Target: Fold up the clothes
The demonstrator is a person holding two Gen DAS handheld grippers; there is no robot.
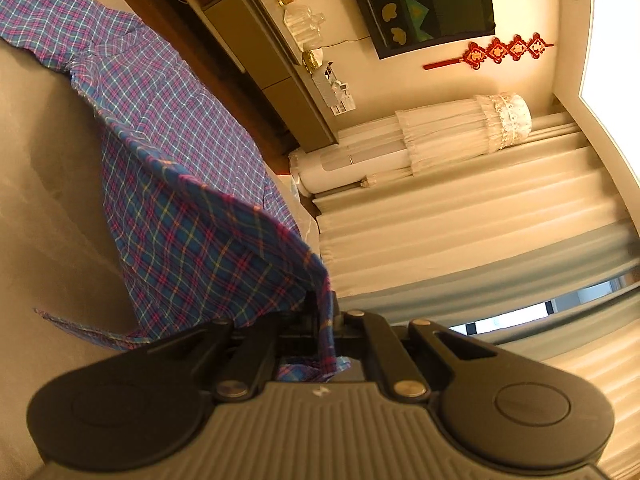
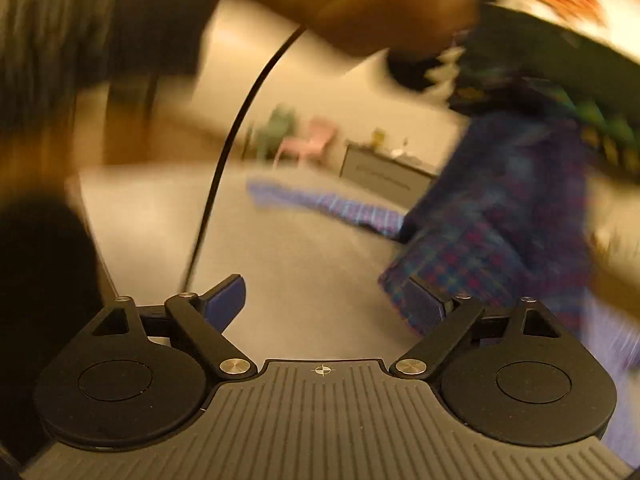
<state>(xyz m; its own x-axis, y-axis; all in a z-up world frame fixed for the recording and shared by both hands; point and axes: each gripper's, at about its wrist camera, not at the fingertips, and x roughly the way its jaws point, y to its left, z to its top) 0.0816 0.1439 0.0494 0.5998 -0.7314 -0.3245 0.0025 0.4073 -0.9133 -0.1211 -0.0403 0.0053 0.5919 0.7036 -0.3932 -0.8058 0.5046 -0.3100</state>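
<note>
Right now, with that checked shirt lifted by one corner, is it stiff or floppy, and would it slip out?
Probably floppy: the checked shirt sags in soft folds from the left gripper down to the beige surface. It looks light, since one pinched edge lifts that part. Slipping seems unlikely while the fingers stay shut on the cloth.

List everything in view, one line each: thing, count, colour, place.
shirt: one, blue-and-pink plaid, partly on the surface, one edge lifted
surface: one, beige, under the shirt
cabinet: one, grey, along the wall
knot ornament: one, red, on the wall
curtains: cream, by the window
cable: one, black, hanging in the right wrist view
left gripper: black, shut on the shirt's edge
right gripper: black, open, nothing between its fingers
hand: one, blurred, above the shirt
</note>
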